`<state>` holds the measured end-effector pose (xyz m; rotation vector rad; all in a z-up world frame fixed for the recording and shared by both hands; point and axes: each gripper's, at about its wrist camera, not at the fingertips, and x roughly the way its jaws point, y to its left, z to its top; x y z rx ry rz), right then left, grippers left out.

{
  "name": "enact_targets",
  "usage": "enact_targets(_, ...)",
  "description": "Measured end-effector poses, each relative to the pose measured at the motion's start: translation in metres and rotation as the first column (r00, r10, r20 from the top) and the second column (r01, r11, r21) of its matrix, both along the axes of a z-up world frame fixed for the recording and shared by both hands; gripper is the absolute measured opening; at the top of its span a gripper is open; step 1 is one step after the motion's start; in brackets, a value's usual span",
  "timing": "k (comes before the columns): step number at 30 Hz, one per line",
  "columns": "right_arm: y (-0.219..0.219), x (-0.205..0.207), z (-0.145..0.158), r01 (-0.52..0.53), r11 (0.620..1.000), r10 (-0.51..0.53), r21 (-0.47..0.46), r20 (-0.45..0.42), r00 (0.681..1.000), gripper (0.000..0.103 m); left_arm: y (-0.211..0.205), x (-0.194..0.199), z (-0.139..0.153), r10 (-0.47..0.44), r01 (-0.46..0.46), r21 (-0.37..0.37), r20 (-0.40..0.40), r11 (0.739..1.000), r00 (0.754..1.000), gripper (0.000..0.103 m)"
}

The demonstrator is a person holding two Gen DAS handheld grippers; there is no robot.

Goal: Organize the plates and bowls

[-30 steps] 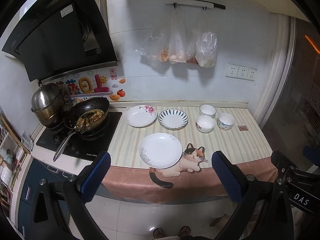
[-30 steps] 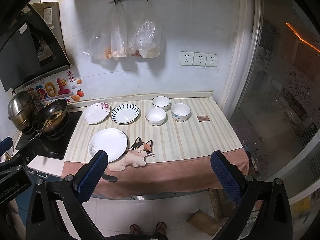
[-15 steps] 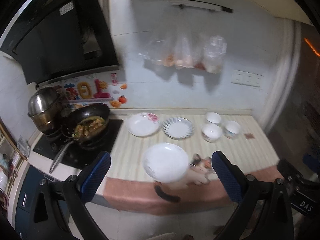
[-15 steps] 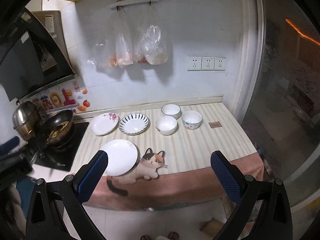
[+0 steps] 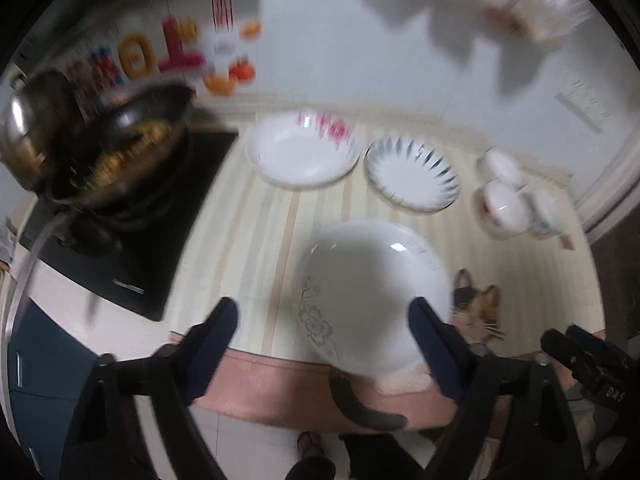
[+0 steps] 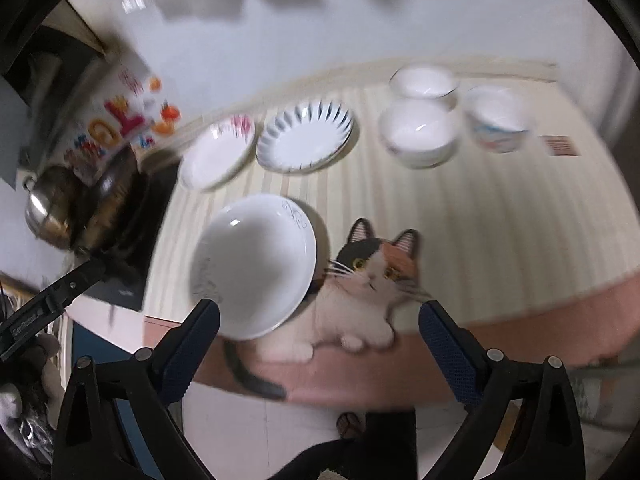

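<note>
White crockery lies spread singly over the striped worktop; nothing is stacked, so by my judgement the sorting has not begun. All six pieces are left to do.

Inventory, both wrist views:
- Plain white plate near the front edge, partly over the printed cat on the cloth.
- Floral plate and blue-rayed plate side by side in the back row, close but apparently apart.
- Three bowls to the right of the plates: back bowl, front bowl, patterned bowl. Back and front bowls overlap in view; contact cannot be told through the blur.
- Wok with food and a steel pot sit on the hob at far left, not part of the job.

Claws:
- Left claw: spread wide, holding nothing. Its right finger overlaps the plain white plate's rim in the picture; whether it touches is not clear, as the frame is motion-blurred.
- Right claw: spread wide, holding nothing. Its left finger overlaps the plain white plate's near rim in the picture, while its right finger is off to the cat's right side.

Judgement: both claws face the plain white plate, so it looks the likely first pick, perhaps to go onto one of the back-row plates. Bowls would then need nesting.
</note>
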<state>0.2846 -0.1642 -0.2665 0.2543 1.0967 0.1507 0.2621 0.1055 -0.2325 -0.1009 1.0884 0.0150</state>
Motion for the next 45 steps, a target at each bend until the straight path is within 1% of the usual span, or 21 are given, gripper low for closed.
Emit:
enact_targets(1,0.005,0.025,-0.022,-0.037,0.999,0.037,0.001,-0.038,0.999,0.097,0.002,0.016,-0.021,0.007,-0.007,-0.007,-0.045,1.000,0.999,0.069)
enact_targets(2,0.006,0.040,-0.035,-0.053,0.999,0.053,-0.001,-0.057,0.997,0.093,0.003,0.026,-0.035,0.013,-0.013,-0.008,-0.078,1.000,0.997,0.065)
enact_targets(3,0.009,0.059,-0.051,-0.079,0.997,0.079,0.002,-0.080,0.994,0.089,0.006,0.039,-0.054,0.018,-0.020,-0.014,-0.124,1.000,0.992,0.059)
enact_targets(4,0.014,0.077,-0.069,-0.107,0.994,0.107,0.011,-0.107,0.988,0.085,0.006,0.045,-0.064,0.017,-0.021,-0.022,-0.148,1.000,0.989,0.054)
enact_targets(5,0.018,0.090,-0.082,-0.127,0.992,0.127,0.012,-0.131,0.983,0.083,0.008,0.054,-0.080,0.016,-0.021,-0.028,-0.180,0.999,0.984,0.052)
enact_targets(6,0.022,0.104,-0.096,-0.147,0.989,0.148,0.019,-0.154,0.977,0.077,0.011,0.061,-0.095,0.019,-0.024,-0.021,-0.214,1.000,0.977,0.051)
enact_targets(8,0.029,0.124,-0.120,-0.176,0.983,0.182,0.049,-0.193,0.964,0.070,0.013,0.069,-0.113,0.019,-0.022,-0.007,-0.260,1.000,0.965,0.045)
enact_targets(9,0.032,0.133,-0.132,-0.182,0.981,0.194,0.072,-0.223,0.955,0.065,0.015,0.071,-0.122,0.019,-0.018,0.005,-0.282,1.000,0.959,0.041)
enact_targets(10,0.034,0.140,-0.140,-0.188,0.977,0.208,0.102,-0.242,0.948,0.061,0.016,0.074,-0.128,0.019,-0.016,0.012,-0.298,1.000,0.955,0.039)
enact_targets(13,0.041,0.153,-0.161,-0.196,0.968,0.233,0.156,-0.280,0.931,0.042,0.023,0.079,-0.143,0.007,-0.014,-0.019,-0.329,1.000,0.944,0.035)
enact_targets(14,0.044,0.155,-0.167,-0.198,0.965,0.242,0.173,-0.295,0.924,0.041,0.025,0.079,-0.148,0.004,-0.016,-0.032,-0.346,0.999,0.938,0.035)
enact_targets(15,0.045,0.155,-0.166,-0.198,0.965,0.241,0.174,-0.278,0.930,0.034,0.025,0.080,-0.152,-0.001,-0.016,-0.044,-0.355,0.999,0.935,0.034)
enact_targets(16,0.048,0.159,-0.168,-0.211,0.960,0.256,0.184,-0.272,0.928,0.022,0.026,0.080,-0.154,-0.014,-0.014,-0.076,-0.355,0.997,0.935,0.032)
enact_targets(18,0.051,0.159,-0.170,-0.214,0.959,0.261,0.187,-0.282,0.923,0.018,0.023,0.078,-0.157,-0.032,-0.007,-0.110,-0.354,0.994,0.935,0.031)
enact_targets(20,0.051,0.159,-0.171,-0.217,0.959,0.261,0.179,-0.279,0.924,0.016,0.021,0.075,-0.154,-0.032,-0.002,-0.098,-0.341,0.995,0.940,0.031)
enact_targets(24,0.042,0.154,-0.166,-0.211,0.961,0.256,0.179,-0.280,0.925,0.016,0.019,0.065,-0.150,-0.033,-0.014,-0.137,-0.336,0.991,0.941,0.030)
enact_targets(29,0.026,0.148,-0.156,-0.194,0.965,0.238,0.179,-0.268,0.934,0.016,-0.001,0.060,-0.138,-0.055,0.017,-0.119,-0.319,0.993,0.946,0.030)
enact_targets(32,0.009,0.143,-0.147,-0.184,0.966,0.227,0.180,-0.257,0.939,0.016,-0.016,0.058,-0.128,-0.074,0.035,-0.129,-0.308,0.991,0.948,0.030)
enact_targets(37,-0.024,0.135,-0.132,-0.160,0.970,0.203,0.184,-0.242,0.949,0.016,-0.044,0.058,-0.110,-0.116,0.085,-0.120,-0.284,0.989,0.952,0.030)
enact_targets(40,-0.046,0.128,-0.123,-0.139,0.974,0.180,0.181,-0.232,0.956,0.016,-0.060,0.066,-0.105,-0.141,0.110,-0.122,-0.277,0.986,0.950,0.030)
enact_targets(45,-0.078,0.119,-0.119,-0.103,0.977,0.145,0.184,-0.231,0.962,0.016,-0.086,0.063,-0.099,-0.183,0.157,-0.117,-0.273,0.981,0.944,0.030)
